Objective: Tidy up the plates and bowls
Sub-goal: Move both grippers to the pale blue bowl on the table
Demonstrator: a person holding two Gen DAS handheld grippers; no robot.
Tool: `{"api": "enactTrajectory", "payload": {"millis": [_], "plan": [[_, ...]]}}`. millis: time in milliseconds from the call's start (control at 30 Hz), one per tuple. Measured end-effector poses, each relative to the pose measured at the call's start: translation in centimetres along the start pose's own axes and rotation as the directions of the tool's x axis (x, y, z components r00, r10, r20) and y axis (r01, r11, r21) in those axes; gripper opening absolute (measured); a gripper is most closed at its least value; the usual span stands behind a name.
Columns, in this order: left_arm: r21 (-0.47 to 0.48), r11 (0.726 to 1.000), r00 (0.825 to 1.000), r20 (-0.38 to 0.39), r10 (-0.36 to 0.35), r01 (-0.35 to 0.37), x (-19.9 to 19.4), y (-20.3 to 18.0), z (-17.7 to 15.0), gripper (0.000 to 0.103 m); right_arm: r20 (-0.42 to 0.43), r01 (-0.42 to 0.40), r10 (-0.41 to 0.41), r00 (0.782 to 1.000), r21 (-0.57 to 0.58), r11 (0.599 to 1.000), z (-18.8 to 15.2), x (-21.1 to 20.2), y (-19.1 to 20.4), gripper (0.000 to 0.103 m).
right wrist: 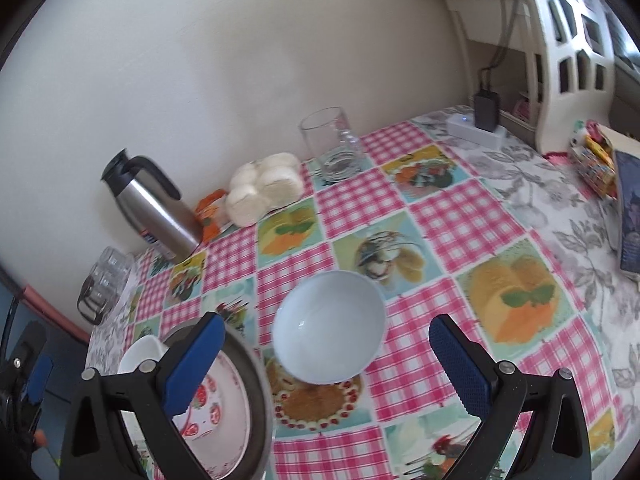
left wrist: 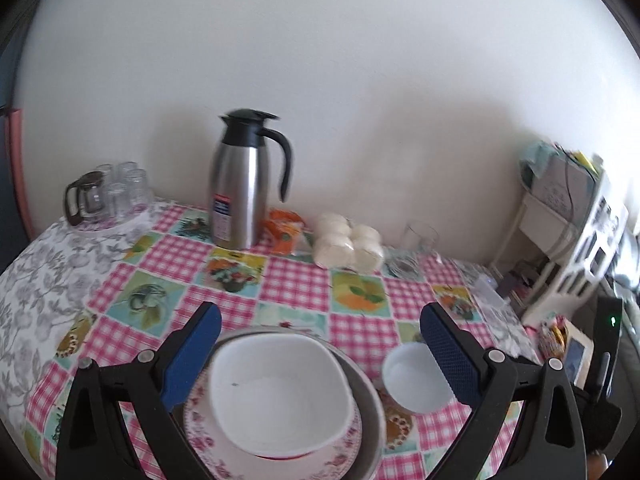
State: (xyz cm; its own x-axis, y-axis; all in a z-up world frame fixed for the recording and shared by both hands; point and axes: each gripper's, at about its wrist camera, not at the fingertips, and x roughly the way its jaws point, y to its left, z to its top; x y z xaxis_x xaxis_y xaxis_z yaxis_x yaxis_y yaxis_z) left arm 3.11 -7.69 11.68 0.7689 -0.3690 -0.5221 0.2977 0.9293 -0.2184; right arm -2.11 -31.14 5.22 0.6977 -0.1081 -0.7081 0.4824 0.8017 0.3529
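Note:
A stack sits on the checked tablecloth: a grey plate (left wrist: 370, 412) at the bottom, a floral plate (left wrist: 200, 424) on it, and a white bowl with a red pattern (left wrist: 276, 392) on top. My left gripper (left wrist: 320, 356) hovers open above this stack, touching nothing. A small pale-blue bowl (left wrist: 412, 384) stands alone just right of the stack. In the right wrist view that small bowl (right wrist: 328, 328) lies between the wide-open fingers of my right gripper (right wrist: 326, 364), clear of both pads. The stack (right wrist: 232, 412) shows at the lower left there.
A steel thermos jug (left wrist: 244, 184), an orange packet (left wrist: 286, 230), wrapped white rolls (left wrist: 348, 246) and a drinking glass (right wrist: 332, 148) line the wall. A tray of glasses (left wrist: 108, 196) stands far left. A white shelf unit (right wrist: 560, 40), a power strip (right wrist: 476, 130) and a book (right wrist: 628, 208) are at the right.

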Motion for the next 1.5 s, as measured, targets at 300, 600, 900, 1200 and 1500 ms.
{"api": "enactTrajectory", "payload": {"millis": [300, 600, 900, 1200, 1500], "plan": [[0.142, 0.986, 0.993, -0.091, -0.078, 0.091, 2.1, -6.5, -1.0, 0.1, -0.009, 0.067, -0.067, 0.998, 0.049, 0.997, 0.6, 0.7, -3.0, 0.103], [0.213, 0.966, 0.973, -0.207, -0.104, 0.148, 5.4, -10.4, -3.2, 0.1, -0.026, 0.115, -0.113, 0.993, 0.104, 0.988, 1.0, 1.3, -6.1, 0.103], [0.204, 0.966, 0.952, -0.293, -0.093, 0.157, 8.9, -11.4, -4.8, 0.1, -0.05, 0.117, -0.11, 0.993, 0.153, 0.981, 1.0, 2.3, -8.3, 0.103], [0.196, 0.97, 0.941, -0.33, -0.072, 0.143, 11.5, -11.3, -5.5, 0.096, -0.082, 0.104, -0.093, 0.992, 0.15, 0.983, 0.4, 4.1, -8.5, 0.103], [0.168, 0.978, 0.936, -0.346, -0.059, 0.123, 13.1, -10.3, -5.5, 0.085, -0.095, 0.084, -0.071, 0.993, 0.142, 0.986, 0.1, 5.2, -8.1, 0.096]]}}
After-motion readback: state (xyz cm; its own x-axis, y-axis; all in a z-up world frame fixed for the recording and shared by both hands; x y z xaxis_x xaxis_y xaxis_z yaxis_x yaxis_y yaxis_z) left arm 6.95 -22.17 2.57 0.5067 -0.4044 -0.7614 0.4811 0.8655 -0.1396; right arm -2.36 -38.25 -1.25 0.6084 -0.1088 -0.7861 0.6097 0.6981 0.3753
